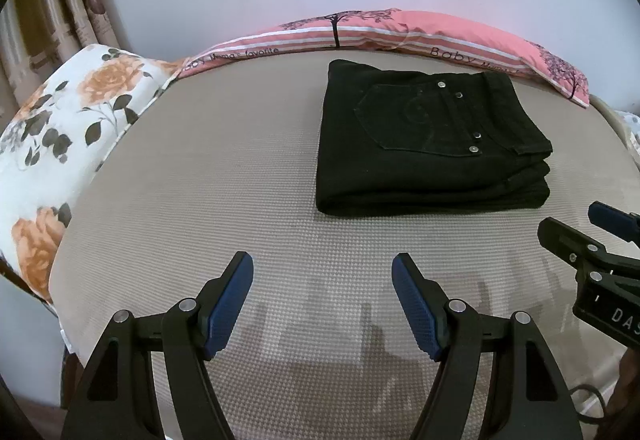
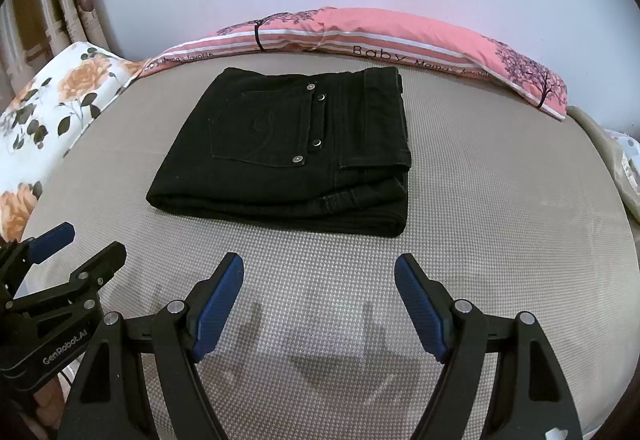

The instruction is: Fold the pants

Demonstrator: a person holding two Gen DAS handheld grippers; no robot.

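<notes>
Left claw reads "GenRobot.AI"; pink pillow reads "Baby".

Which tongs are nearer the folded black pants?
Right, slightly. The right tongs sit open in front of the pants' near edge, roughly centred on them. The left tongs sit open, in front and off to their left. Neither touches them.

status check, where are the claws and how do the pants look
Left claw and right claw open, empty, short of the pants. Pants folded into a flat stack on the bed. Nothing in the way.
</notes>
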